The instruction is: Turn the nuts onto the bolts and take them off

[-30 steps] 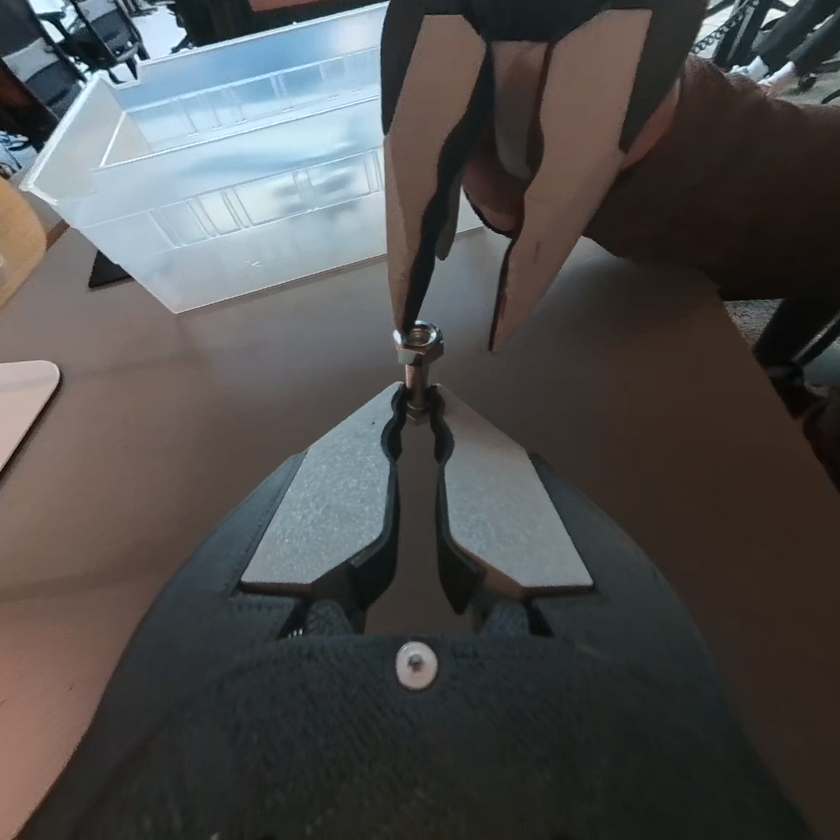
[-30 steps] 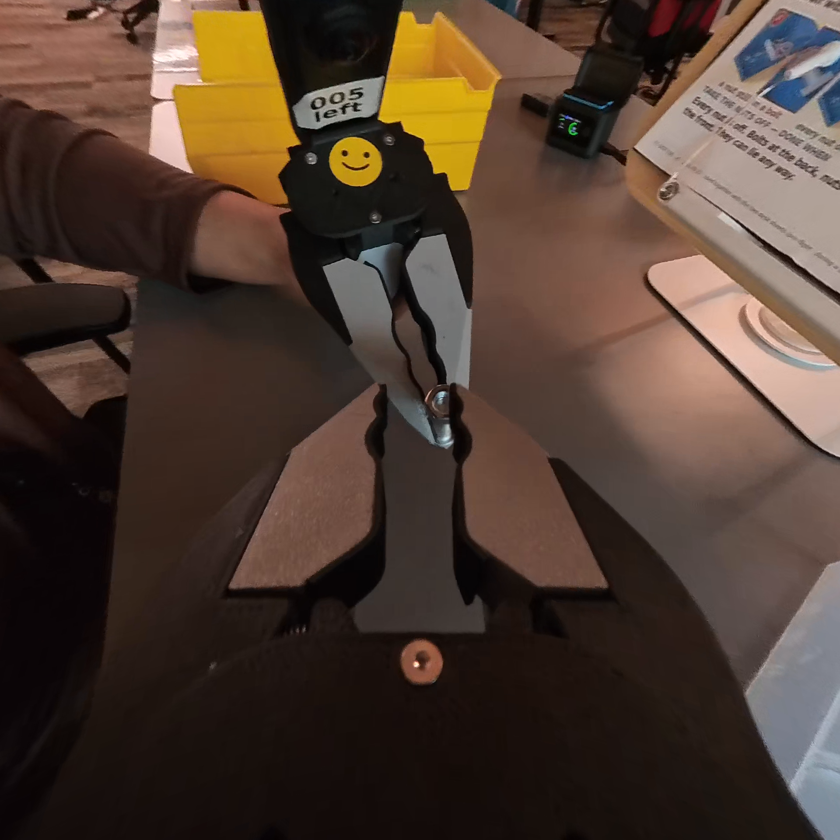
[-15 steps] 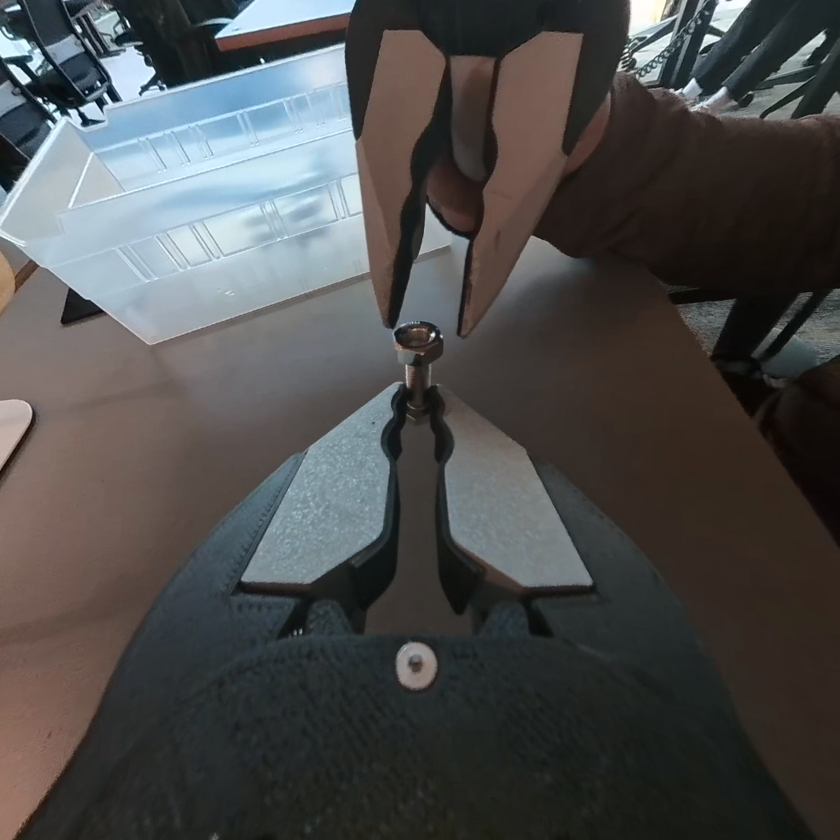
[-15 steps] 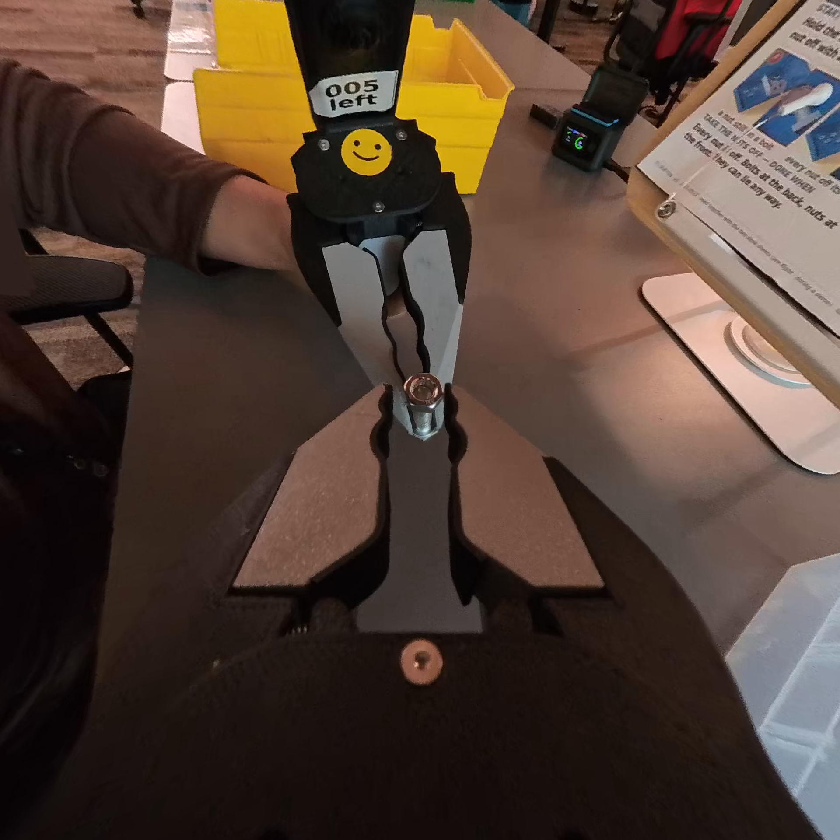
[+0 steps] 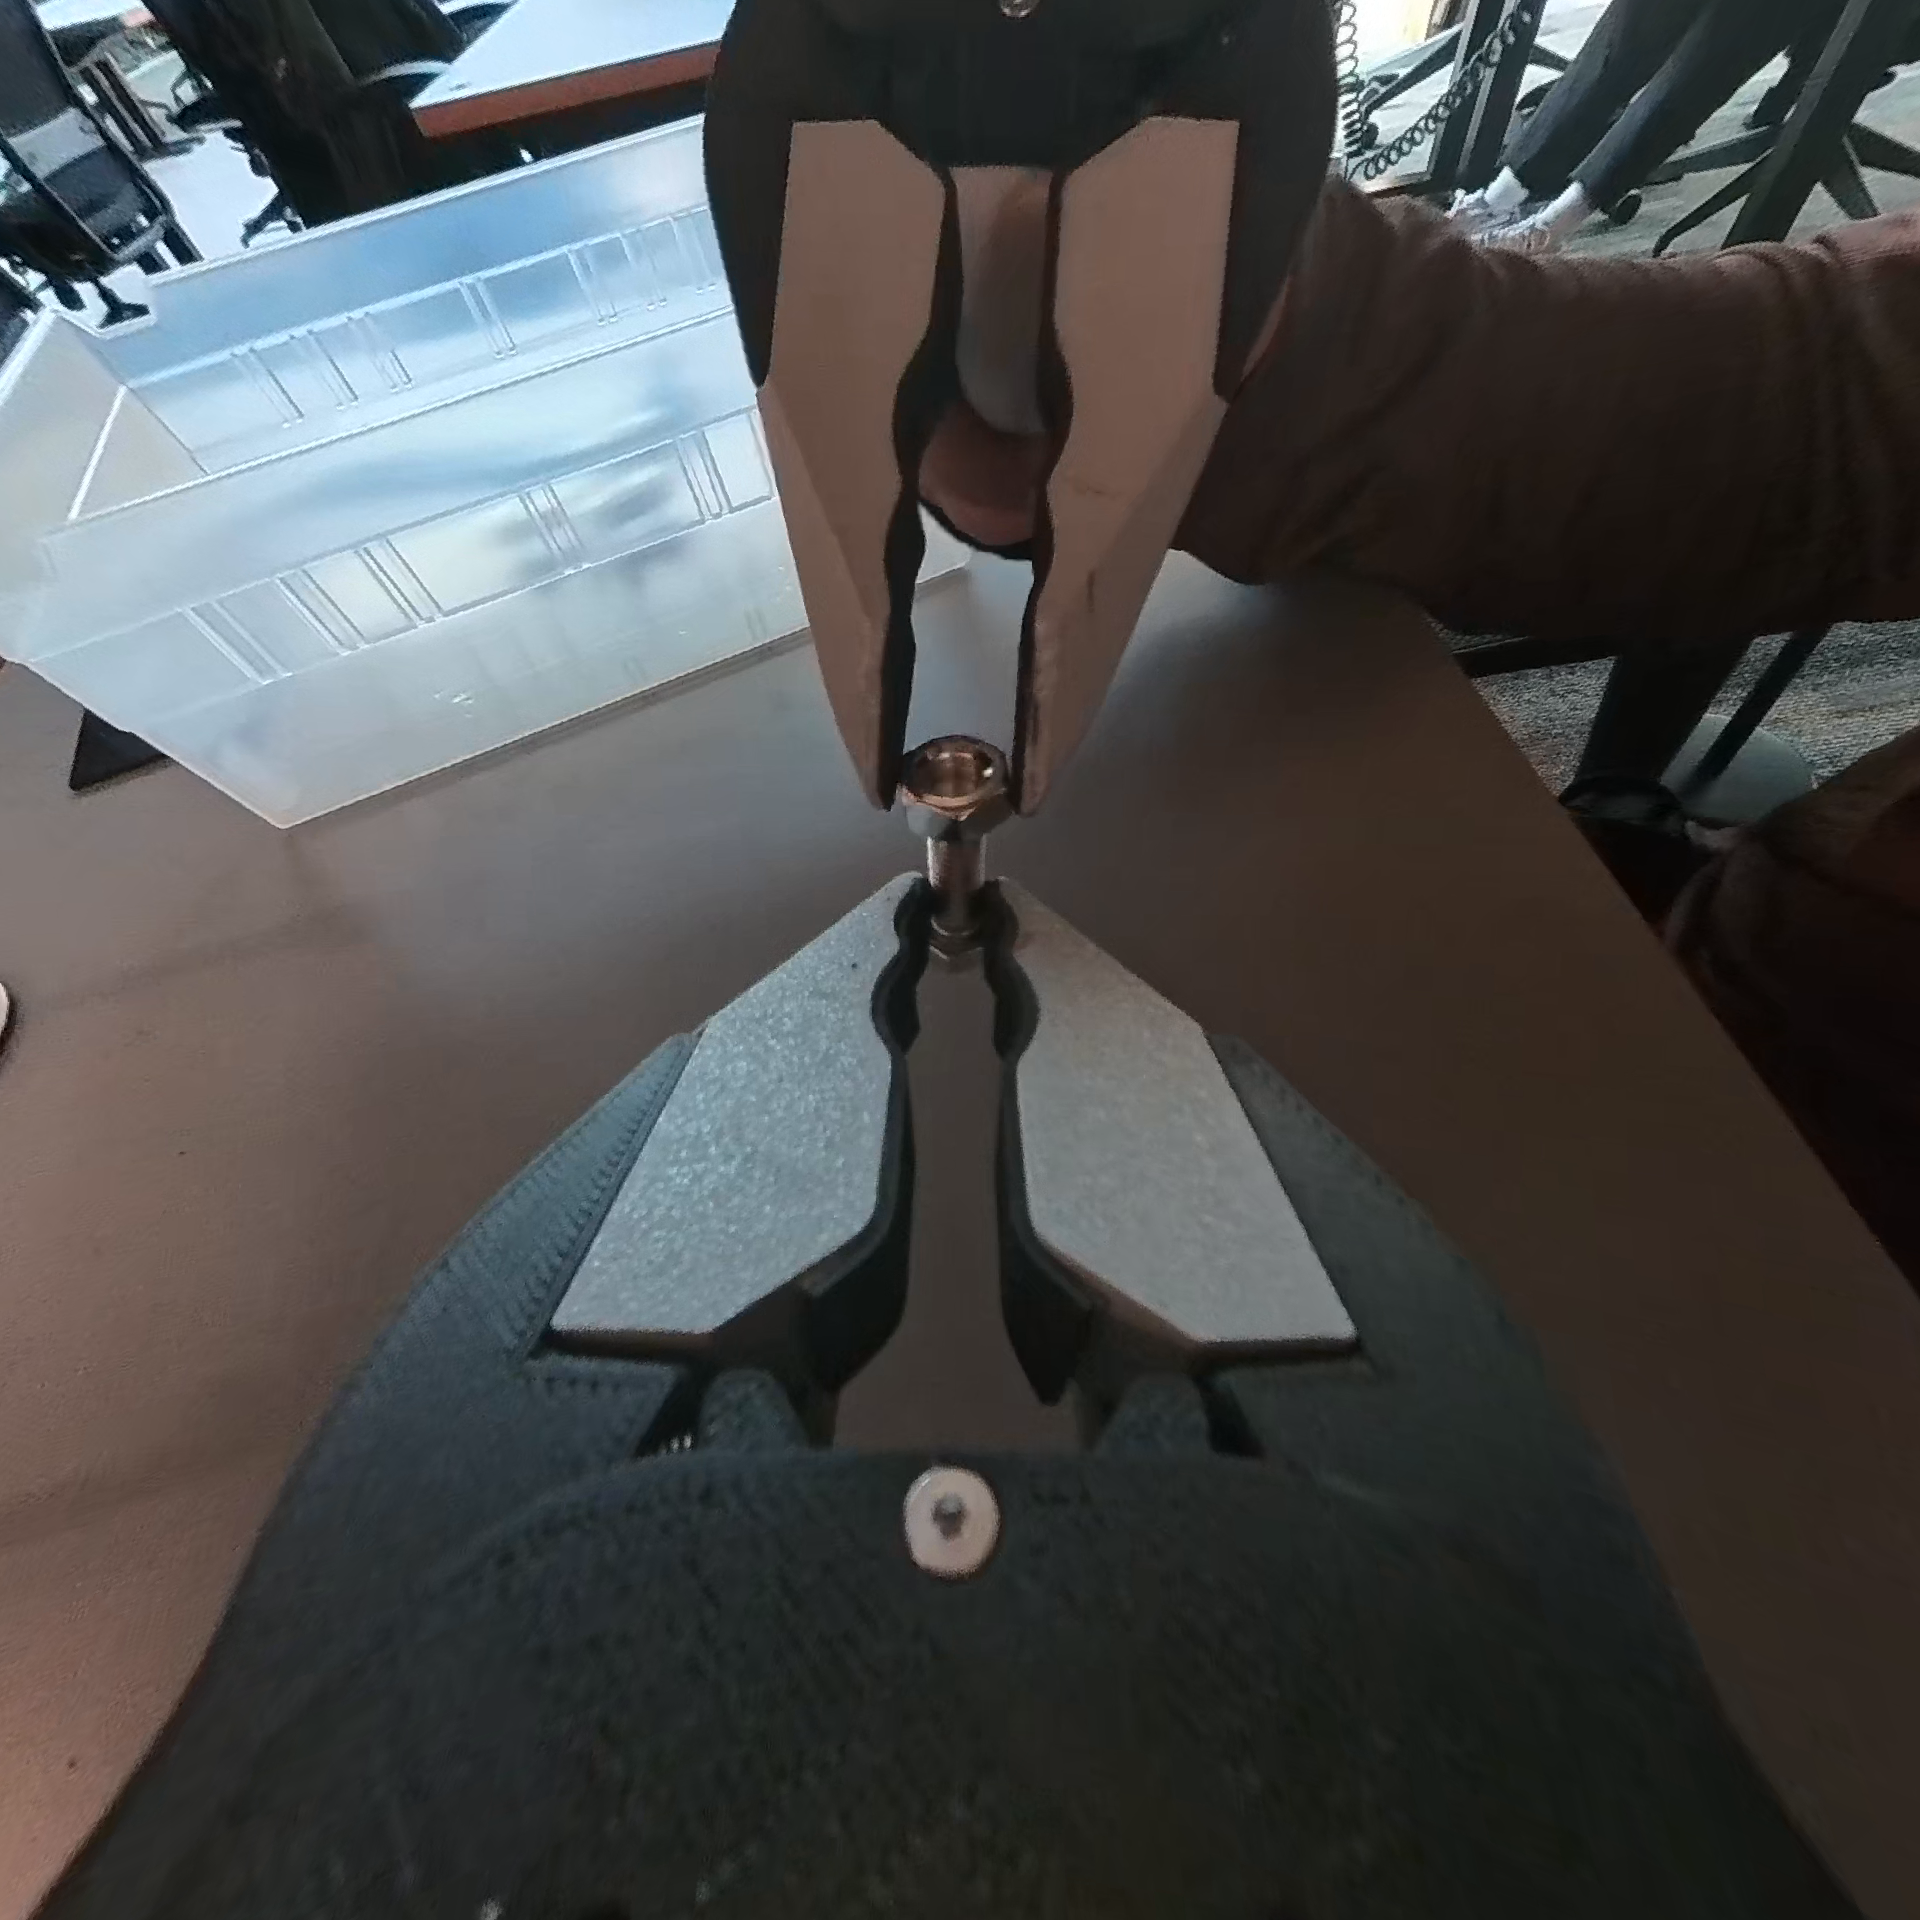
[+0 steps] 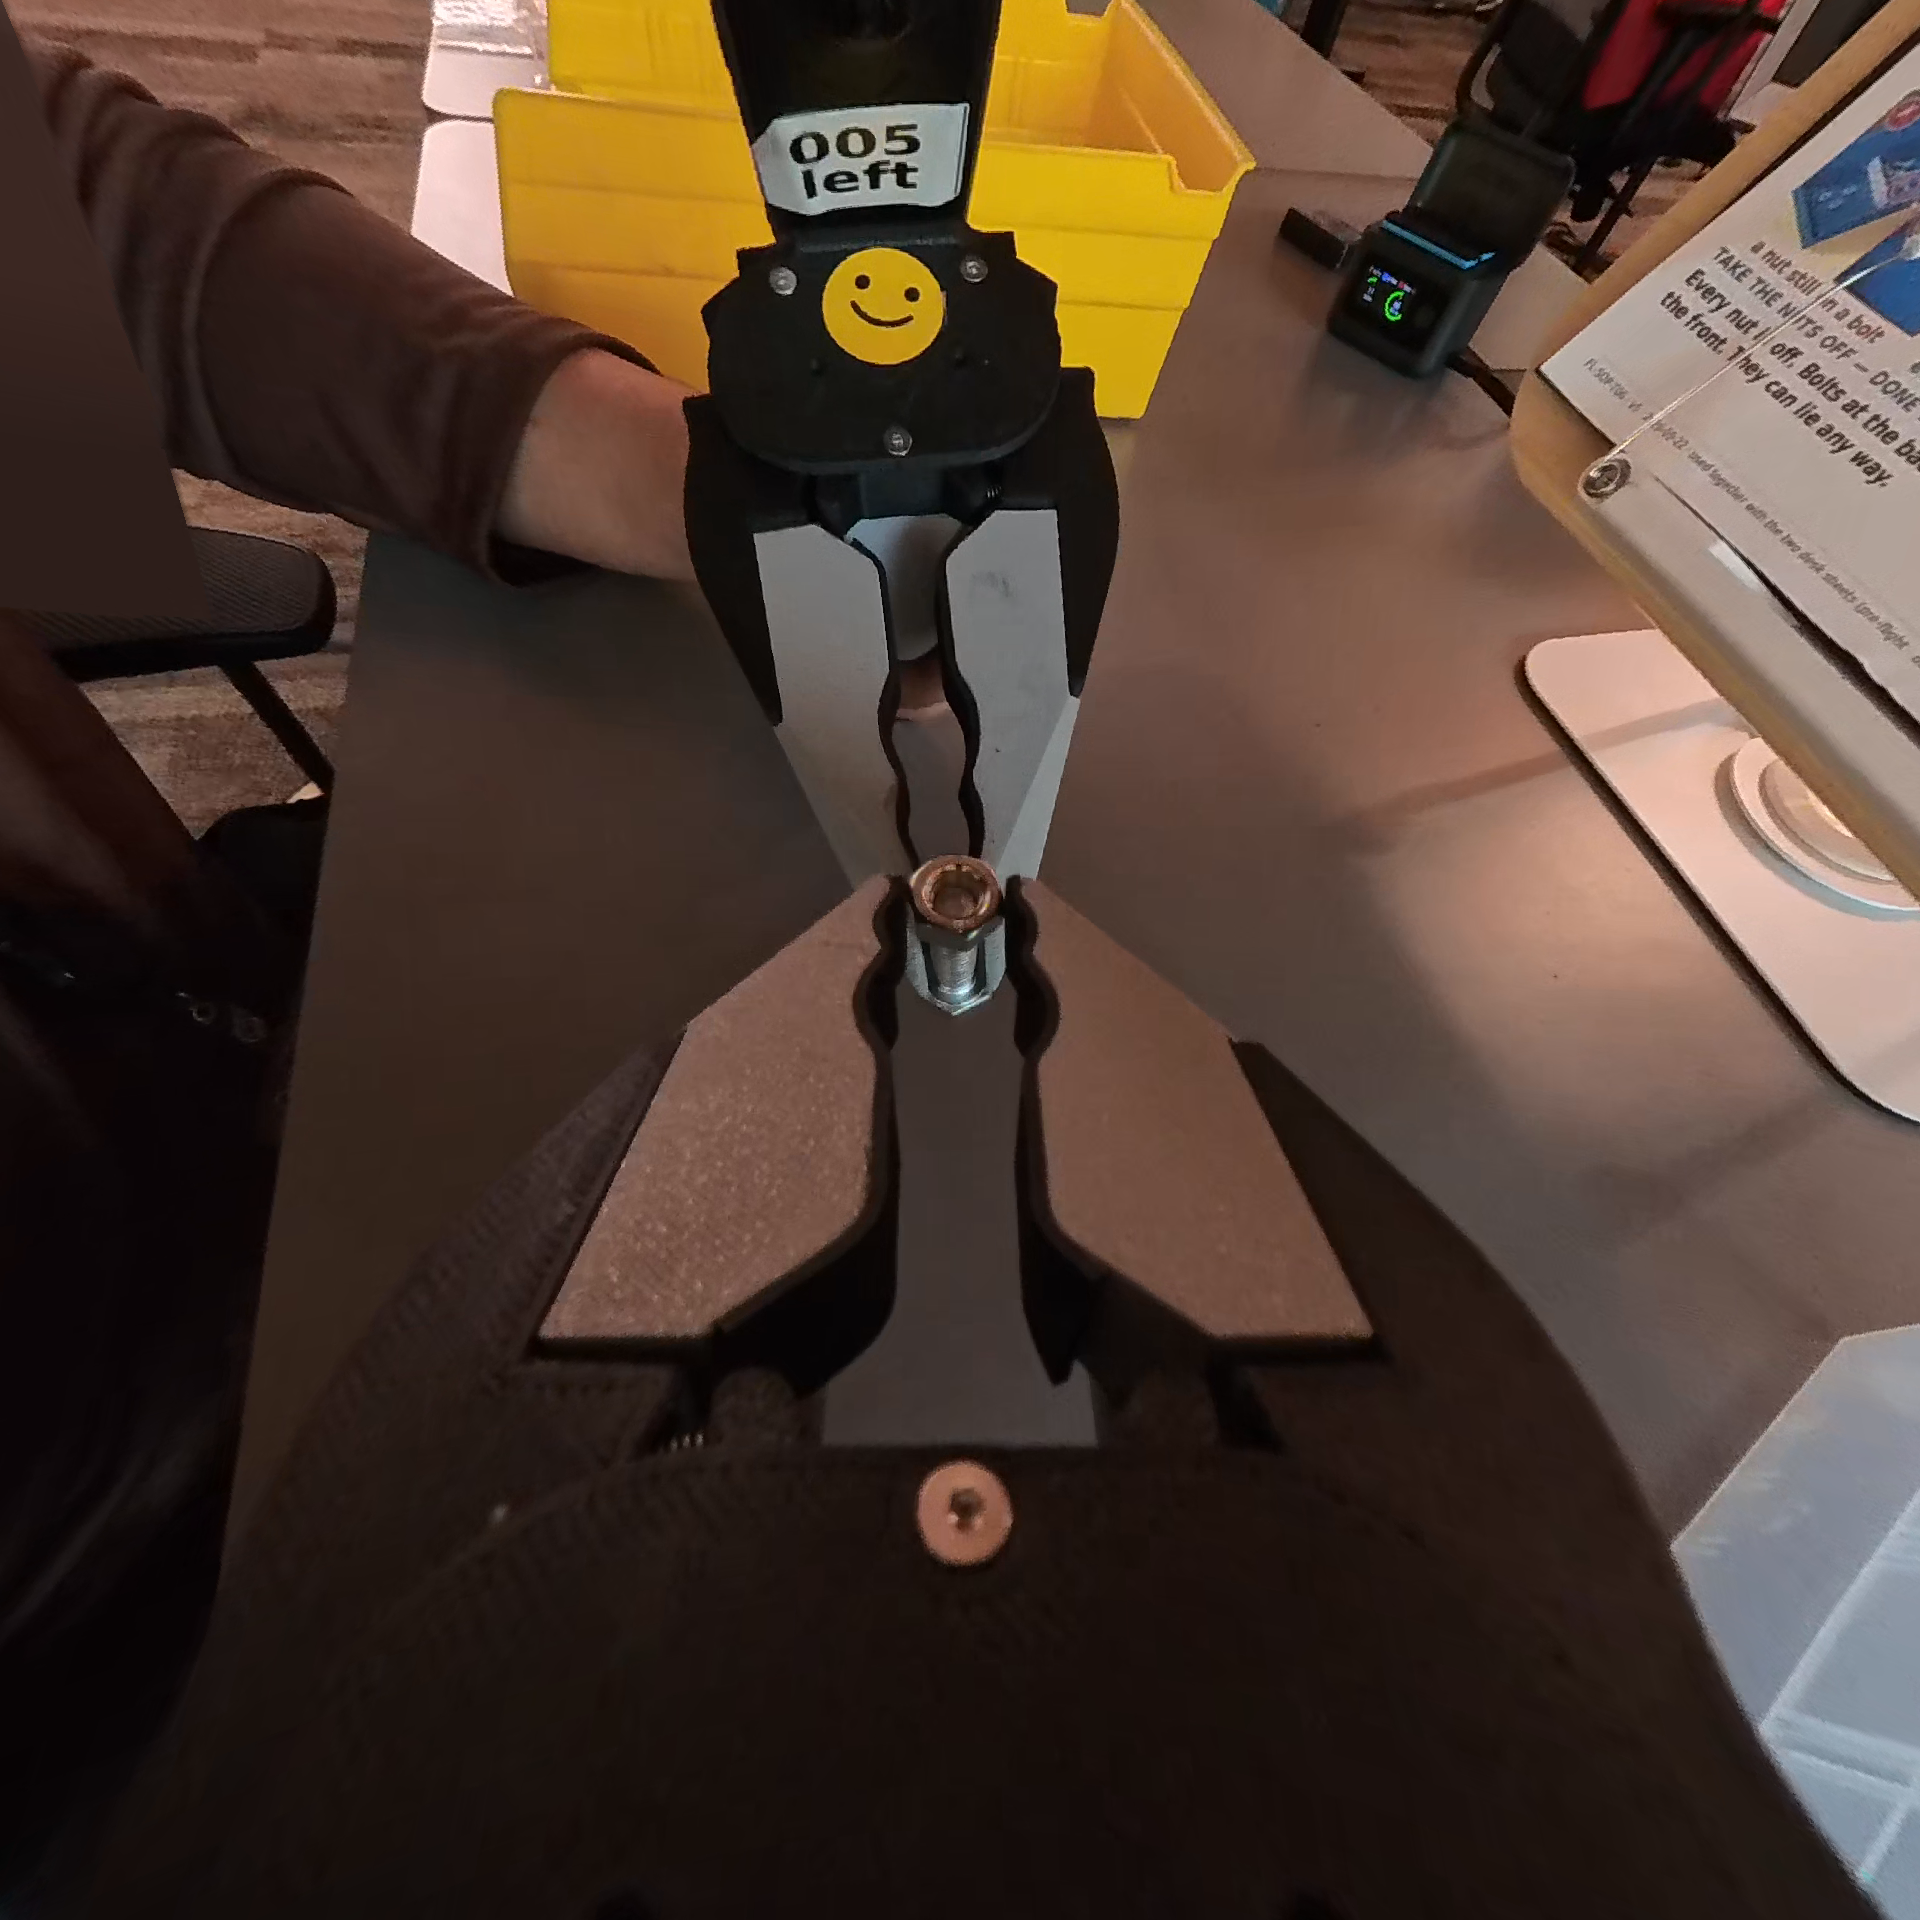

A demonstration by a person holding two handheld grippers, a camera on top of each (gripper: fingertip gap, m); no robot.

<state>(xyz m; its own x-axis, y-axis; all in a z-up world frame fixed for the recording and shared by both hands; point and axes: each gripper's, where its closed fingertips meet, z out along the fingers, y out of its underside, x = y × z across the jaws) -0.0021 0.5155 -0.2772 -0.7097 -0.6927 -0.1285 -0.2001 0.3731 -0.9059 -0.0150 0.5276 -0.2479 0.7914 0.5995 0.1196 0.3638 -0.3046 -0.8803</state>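
A silver bolt [image 5: 950, 864] stands upright over the brown table. My left gripper [image 5: 954, 940] is shut on its head at the lower end. A hex nut [image 5: 950, 788] sits at the top of the threads, its hole facing up. My right gripper [image 5: 956, 802] comes in from the far side and its two tips press on either side of the nut. In the right wrist view the nut [image 6: 954, 902] sits between my right gripper's tips [image 6: 954, 914], with the threads [image 6: 956, 971] below. The left gripper's fingers [image 6: 821, 675] reach in from the far side.
A clear plastic bin [image 5: 395, 499] stands at the back left; its corner also shows in the right wrist view [image 6: 1818, 1558]. A yellow bin [image 6: 1101, 208], a small device with a screen [image 6: 1397, 301] and an instruction sheet on a stand [image 6: 1766, 436] lie around. The table edge [image 5: 1558, 831] runs on the right. Less than 4 cm separates the two grippers' tips.
My right gripper was wider open and beside the nut. It has lined up with the nut, moved down and narrowed around it. The left gripper has kept hold of the bolt.
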